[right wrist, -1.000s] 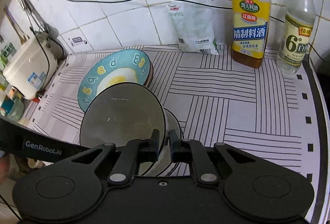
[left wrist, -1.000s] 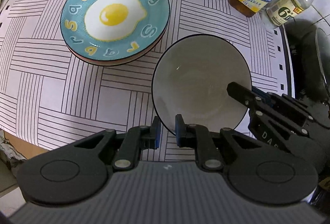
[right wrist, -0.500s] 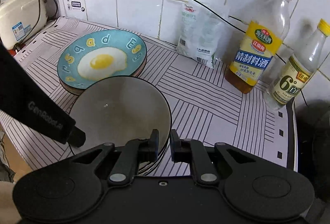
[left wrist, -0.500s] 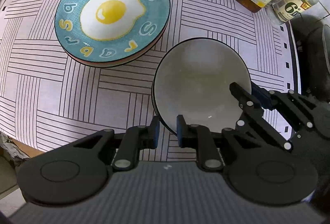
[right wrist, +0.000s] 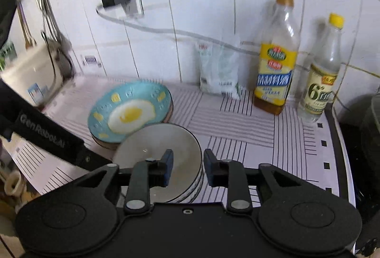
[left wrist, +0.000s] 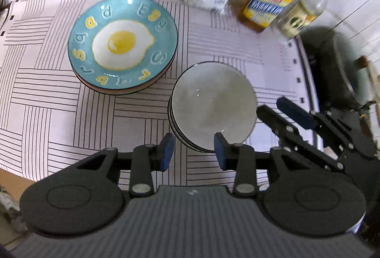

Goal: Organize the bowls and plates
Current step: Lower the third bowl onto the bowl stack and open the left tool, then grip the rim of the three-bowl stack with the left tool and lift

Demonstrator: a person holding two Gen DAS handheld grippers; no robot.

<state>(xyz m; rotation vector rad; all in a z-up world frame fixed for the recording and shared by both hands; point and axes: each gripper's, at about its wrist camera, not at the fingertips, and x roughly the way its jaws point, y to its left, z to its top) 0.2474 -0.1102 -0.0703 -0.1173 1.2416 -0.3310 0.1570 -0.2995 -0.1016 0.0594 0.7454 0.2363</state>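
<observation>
A stack of grey bowls with dark rims (left wrist: 213, 103) (right wrist: 161, 146) rests on the striped counter mat. To its left sits a stack of plates, the top one blue with a fried-egg picture (left wrist: 122, 44) (right wrist: 130, 110). My left gripper (left wrist: 193, 150) hovers over the bowls' near rim; its jaws are opening and the pads do not touch the rim. My right gripper (right wrist: 187, 167) (left wrist: 280, 107) stands at the bowls' right rim, its jaws also opening, free of the bowl.
Against the tiled wall stand a white bag (right wrist: 218, 72), a yellow-labelled bottle (right wrist: 276, 63) and a clear bottle (right wrist: 320, 77). A dark pot (left wrist: 337, 72) sits at the right edge. A white appliance (right wrist: 30, 75) stands far left. The counter's front edge (left wrist: 14, 172) runs at the lower left.
Both grippers were shut on the top bowl's rim and held it tilted. It now sits level on the stack, both pairs of jaws have parted, and both grippers have drawn back and up.
</observation>
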